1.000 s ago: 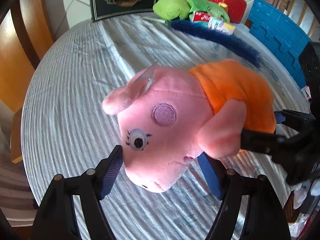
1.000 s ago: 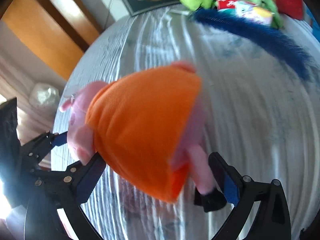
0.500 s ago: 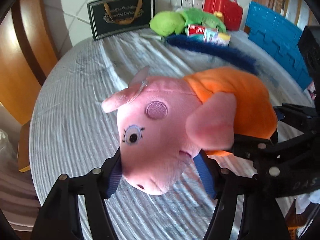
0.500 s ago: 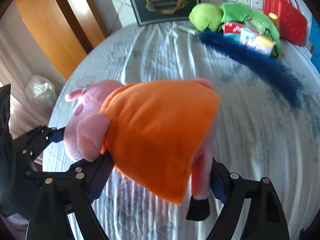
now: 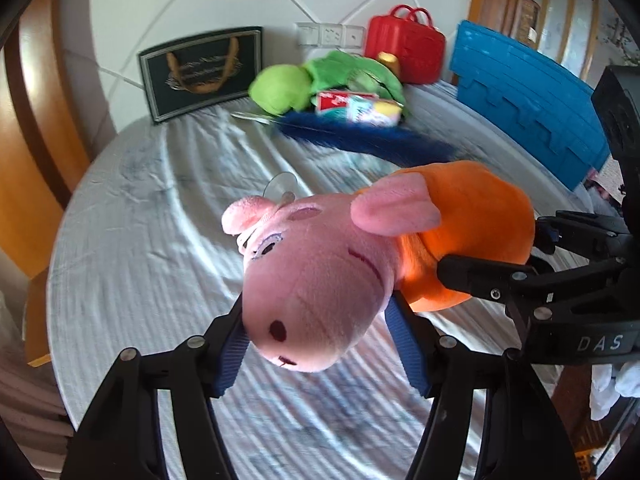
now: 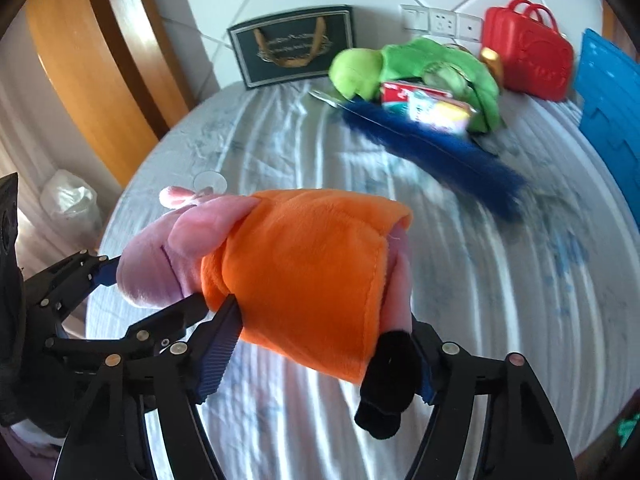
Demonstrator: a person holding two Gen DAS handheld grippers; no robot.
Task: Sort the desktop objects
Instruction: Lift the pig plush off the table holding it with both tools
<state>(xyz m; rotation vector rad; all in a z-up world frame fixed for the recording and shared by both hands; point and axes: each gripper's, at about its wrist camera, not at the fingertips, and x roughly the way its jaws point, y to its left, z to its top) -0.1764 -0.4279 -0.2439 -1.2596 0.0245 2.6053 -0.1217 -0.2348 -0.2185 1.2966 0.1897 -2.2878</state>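
A pink pig plush in an orange dress hangs in the air above the round table. My left gripper is shut on its head, snout toward the camera. My right gripper is shut on the dress and legs; one black shoe dangles by the right finger. Each gripper shows in the other's view, the right one at the right and the left one at the left.
The table has a grey striped cloth. At the back lie a green plush, a blue feather duster, small boxes, a red case, a dark framed plaque and a blue crate.
Both grippers have lifted the pig higher off the table and levelled it. The cameras tilted up, so more of the back wall shows.
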